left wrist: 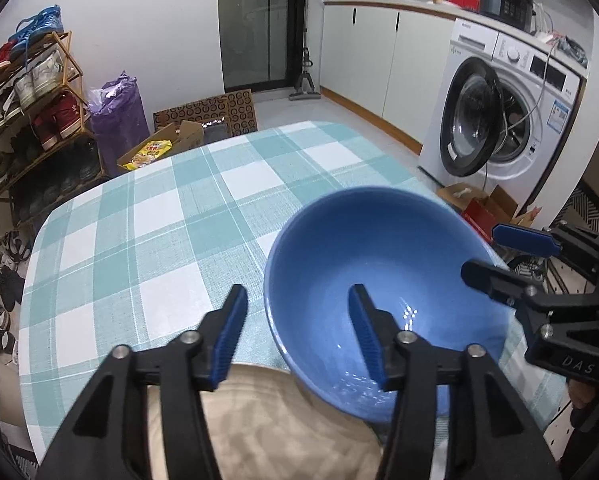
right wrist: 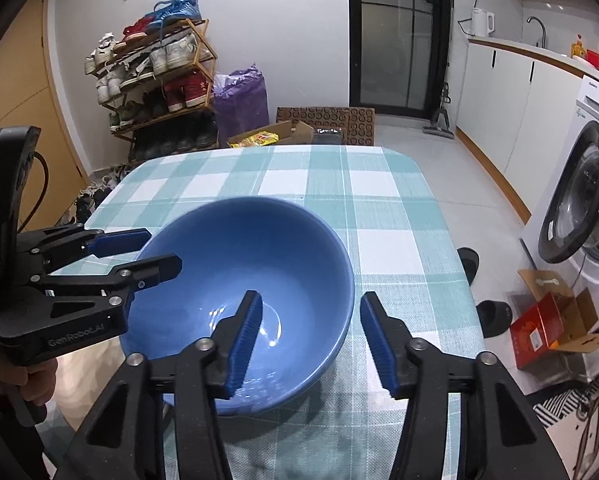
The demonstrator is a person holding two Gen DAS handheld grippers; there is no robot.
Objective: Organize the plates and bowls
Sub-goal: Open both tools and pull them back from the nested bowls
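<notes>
The blue bowl [left wrist: 383,300] is sitting on the checked tablecloth [left wrist: 159,220], close to the table's near edge, and both tools are straddling its rim from opposite sides; the left gripper [left wrist: 297,336] is standing with its fingers apart, one blue pad [left wrist: 365,336] hanging inside the bowl and the other outside over the cloth, neither one visibly pressing on the wall; the right gripper [right wrist: 311,340] is mirroring that, jaws spread, one finger dipping into the bowl's hollow and the other clear of the rim on the cloth side. That placement is reading, to my eye, like a two-handed pinch on opposite walls, sharing the weight of a wide, smooth bowl so it is not tipping; with the pads off the ceramic, though, the bowl is resting on its own right now.

A few things are staying out of reach for us: the bowl's near rim and foot are being covered by the gripper arms in both views, so whether it is sitting flat or overhanging the edge is hard to call; the bowl's floor is glinting, wet or just glossy, I cannot say; the beige patch [left wrist: 283,420] under the left gripper is cut off and unidentifiable; no plates or other bowls are showing anywhere on the table, so where this one belongs is not visible.
</notes>
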